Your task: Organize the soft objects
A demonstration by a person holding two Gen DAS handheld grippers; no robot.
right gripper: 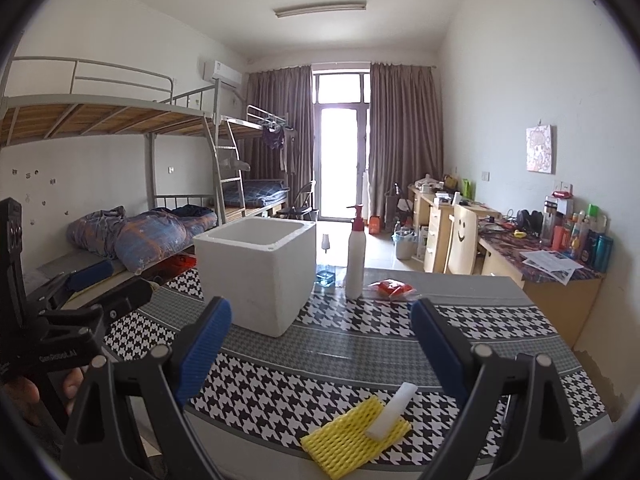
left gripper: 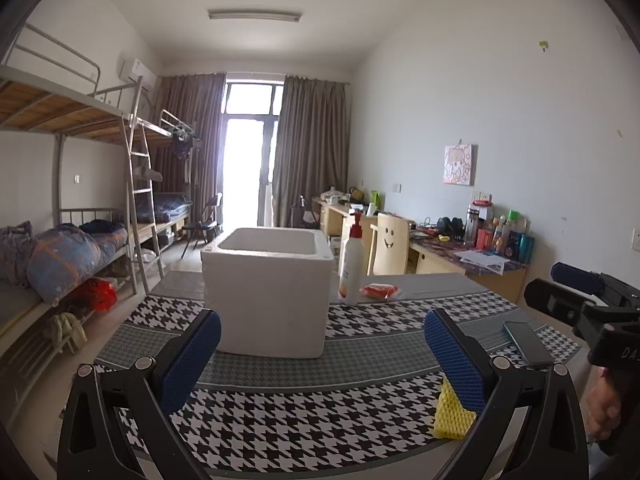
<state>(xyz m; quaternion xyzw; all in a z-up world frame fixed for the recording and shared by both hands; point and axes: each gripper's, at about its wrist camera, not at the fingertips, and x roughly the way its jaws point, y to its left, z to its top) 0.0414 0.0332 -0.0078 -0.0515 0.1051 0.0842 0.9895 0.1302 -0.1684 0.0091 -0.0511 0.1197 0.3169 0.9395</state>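
Note:
A yellow foam net lies at the near edge of the houndstooth table, with a white foam strip on top of it. The net also shows in the left wrist view, partly hidden behind my left gripper's right finger. A white foam box, open at the top, stands mid-table; it also shows in the right wrist view. My left gripper is open and empty, in front of the box. My right gripper is open and empty, above the net and strip.
A white pump bottle with a red top and a red packet stand behind the box. A dark phone lies on the table's right side. Bunk beds are on the left, and cluttered desks with a chair on the right.

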